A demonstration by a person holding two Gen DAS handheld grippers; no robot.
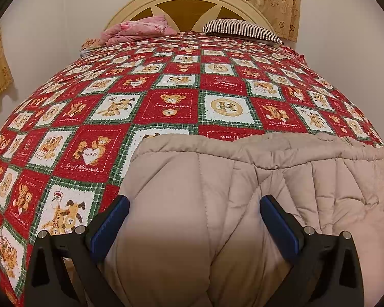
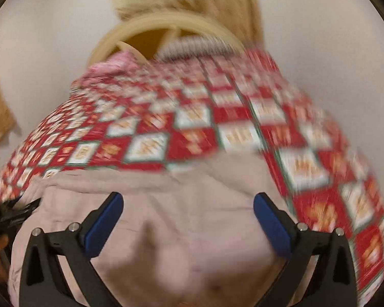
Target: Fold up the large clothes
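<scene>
Now both grippers, left (image 1: 194, 217) and right (image 2: 188, 213), stand spread, pinching nothing; the coat (image 1: 243, 192) fills the lower centre and right of the left view, on the quilt (image 1: 166, 102); its puffy, slick fabric could slip a shallow pinch; the right view's blur suggests haste.

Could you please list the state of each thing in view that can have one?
Left hand-held gripper: open, over the coat, gripping nothing.
Right hand-held gripper: open, over the coat, view blurred.
Beige quilted coat: lying on the bed's near edge, rumpled.
Bedspread: spread flat.
Striped pillow: lying at the headboard.
Pink blanket: bunched up.
</scene>
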